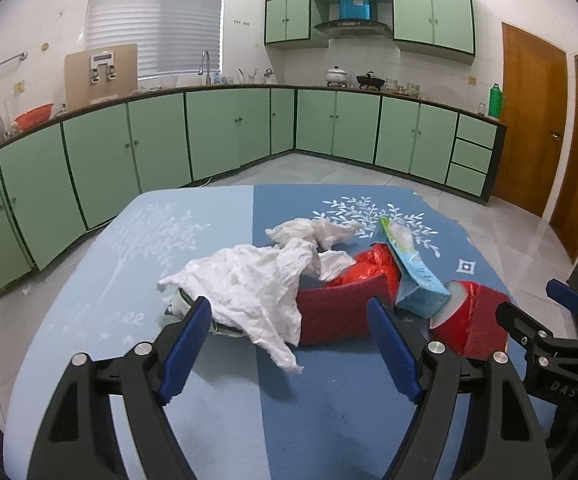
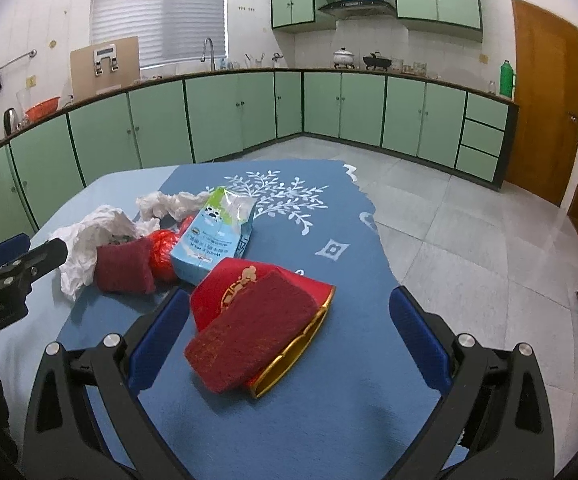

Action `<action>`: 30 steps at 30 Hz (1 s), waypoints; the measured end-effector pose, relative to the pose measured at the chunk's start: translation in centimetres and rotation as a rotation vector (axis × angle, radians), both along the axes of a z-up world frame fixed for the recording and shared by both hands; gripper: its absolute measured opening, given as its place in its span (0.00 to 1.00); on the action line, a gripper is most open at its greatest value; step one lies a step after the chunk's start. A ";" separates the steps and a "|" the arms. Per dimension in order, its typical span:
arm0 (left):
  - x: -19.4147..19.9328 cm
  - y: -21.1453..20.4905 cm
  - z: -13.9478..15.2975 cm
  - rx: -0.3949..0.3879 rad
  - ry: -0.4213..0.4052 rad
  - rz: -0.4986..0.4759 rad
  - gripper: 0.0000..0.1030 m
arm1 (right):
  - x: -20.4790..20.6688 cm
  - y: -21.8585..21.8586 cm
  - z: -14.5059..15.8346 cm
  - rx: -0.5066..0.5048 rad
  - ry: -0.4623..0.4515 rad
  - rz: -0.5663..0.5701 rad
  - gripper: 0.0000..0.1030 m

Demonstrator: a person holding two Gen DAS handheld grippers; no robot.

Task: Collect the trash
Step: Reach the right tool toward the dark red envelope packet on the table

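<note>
Table (image 1: pixel 217 420): covered by a two-tone blue cloth, pale on the left half, darker on the right, with white leaf print. The far edge runs straight; the right edge is ragged and drops to grey floor tiles (image 2: pixel 469 240). The near stretch of cloth in front of both grippers lies bare, as does the pale left half.

Trash, clustered toward the middle and right of the table:
- Crumpled white paper (image 1: pixel 249 280), largest piece, draped over the left end of a dark red pad (image 1: pixel 337 316).
- Second wad of white paper (image 1: pixel 313 232) just behind, nearer the far edge.
- Red crinkled plastic (image 1: pixel 365 266) behind the pad, touching it.
- Light blue milk carton (image 2: pixel 213 240), lying on its side, leaning on the red plastic.
- Red and gold packet (image 2: pixel 289 292), nearest the ragged right edge, with a second dark red pad (image 2: pixel 257 336) lying across it.

Left gripper (image 1: pixel 289 316): fingers spread wide, holding nothing; white paper and dark red pad sit in the gap ahead, untouched as far as can be seen.

Right gripper (image 2: pixel 289 308): fingers spread wide, holding nothing; red and gold packet lies between the tips, clear of both.

Surroundings: green cabinets (image 1: pixel 161 140) line the walls well beyond the table, open floor between.
</note>
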State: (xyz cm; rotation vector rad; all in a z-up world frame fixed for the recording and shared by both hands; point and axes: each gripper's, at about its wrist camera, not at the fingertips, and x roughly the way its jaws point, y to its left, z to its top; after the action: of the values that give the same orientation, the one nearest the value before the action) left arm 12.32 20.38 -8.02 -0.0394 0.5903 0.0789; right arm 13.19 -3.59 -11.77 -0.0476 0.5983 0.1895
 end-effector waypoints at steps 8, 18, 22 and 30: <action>0.2 0.3 -0.6 0.001 0.017 0.001 0.76 | 0.7 0.4 0.0 0.001 0.005 0.018 0.94; 0.2 2.6 -1.1 -0.018 0.037 0.044 0.76 | 1.2 1.5 0.6 -0.003 -0.029 0.057 0.94; 1.2 2.7 -1.2 -0.021 0.043 0.042 0.76 | 1.5 2.1 0.9 -0.015 -0.045 0.071 0.94; 4.0 4.0 -1.6 -0.047 0.057 0.072 0.67 | 2.2 2.4 0.9 -0.019 -0.046 0.091 0.94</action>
State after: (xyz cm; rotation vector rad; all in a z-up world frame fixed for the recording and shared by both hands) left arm 16.31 24.34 -9.65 -0.1039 0.6473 0.1360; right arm 15.42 -1.14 -10.87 -0.0971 0.5520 0.2700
